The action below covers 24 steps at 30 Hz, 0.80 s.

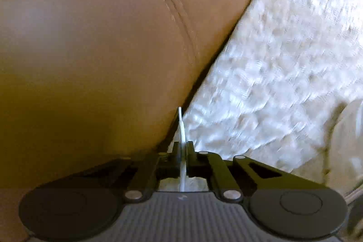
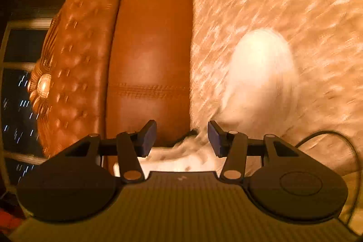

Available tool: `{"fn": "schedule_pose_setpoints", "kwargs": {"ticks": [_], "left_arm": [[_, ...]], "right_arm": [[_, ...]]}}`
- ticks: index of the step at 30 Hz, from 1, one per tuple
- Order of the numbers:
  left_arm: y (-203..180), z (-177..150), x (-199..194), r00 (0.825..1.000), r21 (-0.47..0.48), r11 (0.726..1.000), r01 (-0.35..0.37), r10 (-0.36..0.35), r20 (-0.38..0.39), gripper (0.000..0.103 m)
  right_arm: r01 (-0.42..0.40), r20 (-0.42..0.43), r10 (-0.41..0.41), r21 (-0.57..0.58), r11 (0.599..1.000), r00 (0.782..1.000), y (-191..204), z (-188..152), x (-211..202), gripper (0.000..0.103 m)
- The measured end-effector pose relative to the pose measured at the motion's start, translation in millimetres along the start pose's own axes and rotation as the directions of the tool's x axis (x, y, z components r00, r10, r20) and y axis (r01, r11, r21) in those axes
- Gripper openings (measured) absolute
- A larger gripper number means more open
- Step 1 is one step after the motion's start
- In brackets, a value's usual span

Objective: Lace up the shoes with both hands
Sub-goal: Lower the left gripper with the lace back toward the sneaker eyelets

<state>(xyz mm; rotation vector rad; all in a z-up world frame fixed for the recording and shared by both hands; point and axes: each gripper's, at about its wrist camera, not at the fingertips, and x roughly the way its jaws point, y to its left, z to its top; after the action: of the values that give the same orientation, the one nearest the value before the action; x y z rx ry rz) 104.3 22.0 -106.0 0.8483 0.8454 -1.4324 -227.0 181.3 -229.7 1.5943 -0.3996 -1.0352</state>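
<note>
In the left wrist view my left gripper (image 1: 182, 149) is shut on a thin white shoelace (image 1: 180, 126). The lace's stiff tip pokes up past the fingertips, and the rest of it runs down behind them. A white shoe (image 2: 261, 74), blurred, lies on the cream cover in the right wrist view, ahead and to the right of my right gripper (image 2: 182, 135). That gripper is open and its dark pads (image 2: 149, 135) hold nothing. Something pale and blurred lies below the gap; I cannot tell whether it is lace or cover.
A brown leather sofa arm (image 1: 90, 49) fills the left of both views, tufted on its outer side (image 2: 74, 56). A cream textured cover (image 1: 283, 60) spreads to the right. A dark window (image 2: 20, 83) is at far left and a black cable (image 2: 335, 135) loops at right.
</note>
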Motion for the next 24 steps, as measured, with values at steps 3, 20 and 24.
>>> {"fn": "schedule_pose_setpoints", "kwargs": {"ticks": [3,20,24], "left_arm": [[-10,9,-21,0.994,0.032,0.994,0.104,-0.105,0.03,0.003],[-87,-3,-10,0.893,0.019,0.897,0.442,-0.439,-0.098,0.003],[-106,4,11,0.886,0.055,0.89,0.453,-0.442,-0.142,0.0]], "right_arm": [[0.07,0.088,-0.076,0.069,0.995,0.993,-14,7,-18,0.057],[0.127,0.039,-0.155,0.399,0.908,0.987,-84,7,11,0.066],[0.089,0.015,-0.104,0.405,0.91,0.994,-84,14,40,0.094]]}}
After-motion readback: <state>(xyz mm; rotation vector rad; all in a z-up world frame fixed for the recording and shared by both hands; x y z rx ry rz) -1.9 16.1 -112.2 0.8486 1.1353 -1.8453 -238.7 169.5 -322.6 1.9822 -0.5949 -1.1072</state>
